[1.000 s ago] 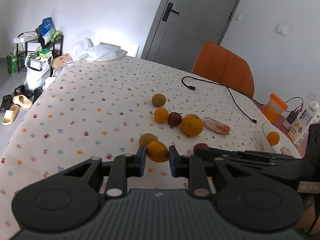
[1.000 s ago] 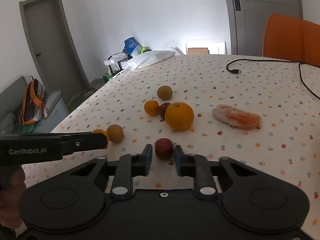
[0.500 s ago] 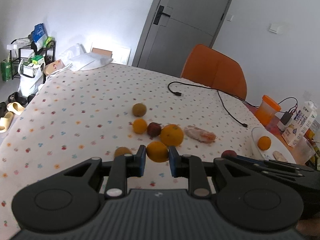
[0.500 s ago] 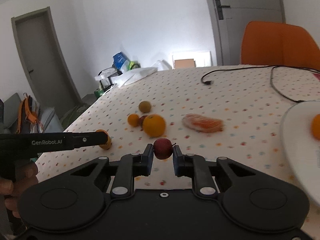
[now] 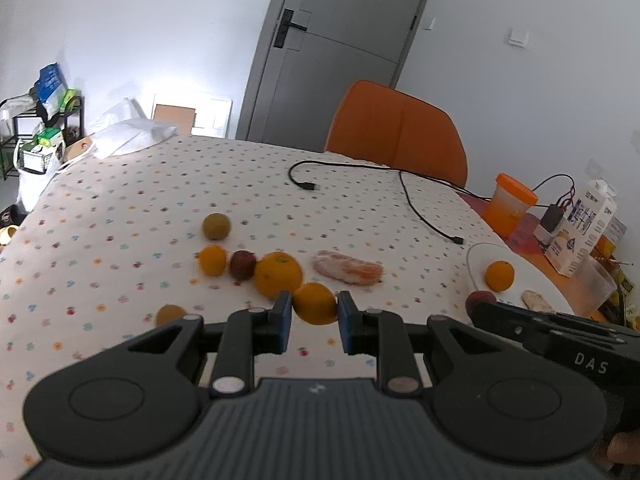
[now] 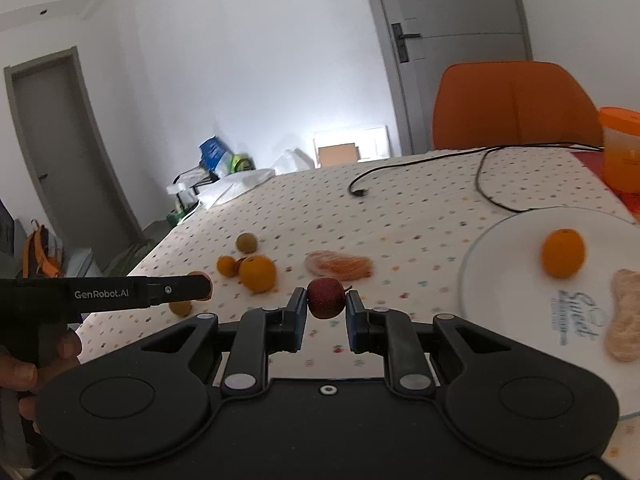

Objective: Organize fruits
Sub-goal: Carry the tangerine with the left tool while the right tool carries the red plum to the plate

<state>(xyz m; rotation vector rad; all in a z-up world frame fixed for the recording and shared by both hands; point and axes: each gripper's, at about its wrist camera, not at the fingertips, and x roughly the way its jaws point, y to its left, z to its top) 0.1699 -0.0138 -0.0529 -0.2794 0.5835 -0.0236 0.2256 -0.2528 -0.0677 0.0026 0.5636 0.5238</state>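
The surface (image 5: pixel 120 208) is covered by a white cloth with a small coloured print and fills the middle of both views. An orange chair (image 5: pixel 396 132) stands at its far edge, at 12 o'clock in the left wrist view. A white plate (image 6: pixel 516 248) lies on the surface at 3 o'clock in the right wrist view; it carries one small orange (image 6: pixel 562 253) and a pale peeled piece (image 6: pixel 624 316) near its right rim.

Loose fruit lies in a group near the middle of the surface. The large orange (image 5: pixel 278 274) is the biggest item. A dark red fruit (image 5: pixel 242 264) touches it at 9 o'clock, and a smaller orange (image 5: pixel 213 260) sits just beside that one. A brown-green round fruit (image 5: pixel 216 226) lies apart at 11 o'clock of the group. A peeled citrus piece (image 5: pixel 347 271) lies at 3 o'clock of the large orange. A further brownish fruit (image 5: pixel 170 314) sits nearer the camera at 8 o'clock.

The left gripper (image 5: pixel 314 316) is pinching an orange fruit (image 5: pixel 315 304) between its blue pads, clear of the surface. The right gripper (image 6: pixel 326 312) is pinching a small red apple (image 6: pixel 326 298), also held above the surface, with the plate at 3 o'clock of it.

A black cable (image 5: pixel 416 200) runs across the far side of the surface.
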